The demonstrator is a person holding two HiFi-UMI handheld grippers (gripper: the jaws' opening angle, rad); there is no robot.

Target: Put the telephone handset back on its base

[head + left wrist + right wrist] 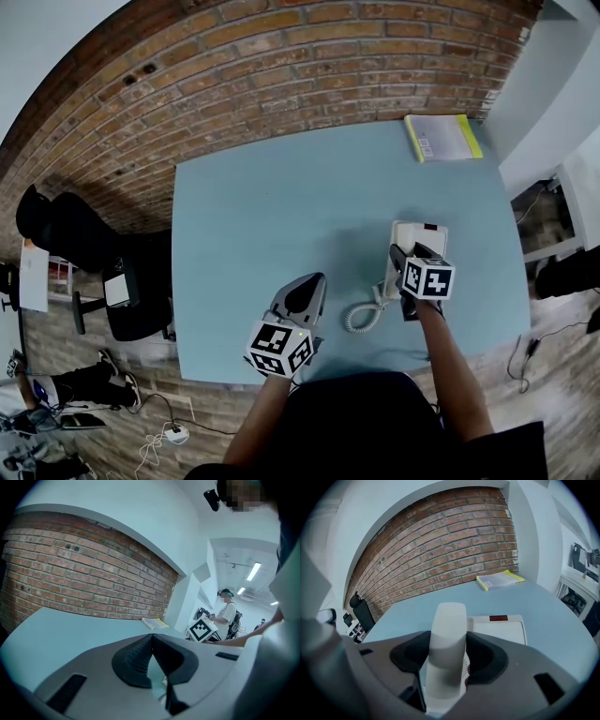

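Note:
A white telephone base [427, 236] [501, 630] with a small red window sits on the blue table [281, 225], right of centre. The white handset [446, 644] stands lengthwise between the black pads of my right gripper [410, 256] [447, 660], which is shut on it, over the base's left side. Its coiled cord [363, 316] curls on the table to the left. My left gripper [302, 298] [151, 660] is shut and empty, held above the table's near edge, left of the phone.
A yellow-edged booklet [442, 137] [499, 580] lies at the table's far right corner by the brick wall [281, 66]. A black office chair [66, 230] stands left of the table. A person [227, 613] stands far off in the left gripper view.

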